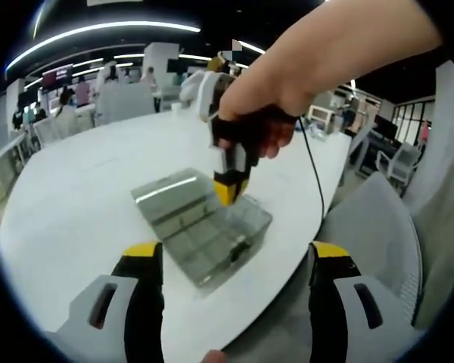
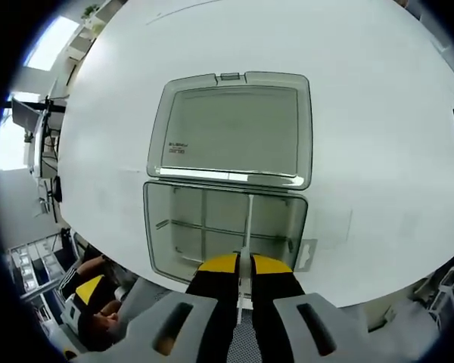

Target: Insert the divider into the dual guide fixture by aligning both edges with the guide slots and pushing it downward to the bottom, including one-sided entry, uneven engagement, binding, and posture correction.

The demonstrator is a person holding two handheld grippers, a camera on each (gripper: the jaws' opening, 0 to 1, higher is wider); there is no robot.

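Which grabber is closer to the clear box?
The right gripper. It is right over the clear box, fingers closed on the divider. The left gripper is open, back near the table edge.

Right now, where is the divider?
In the right gripper view, the divider is pinched edge-on in the right gripper, standing over the right half of the open clear box near the table edge.
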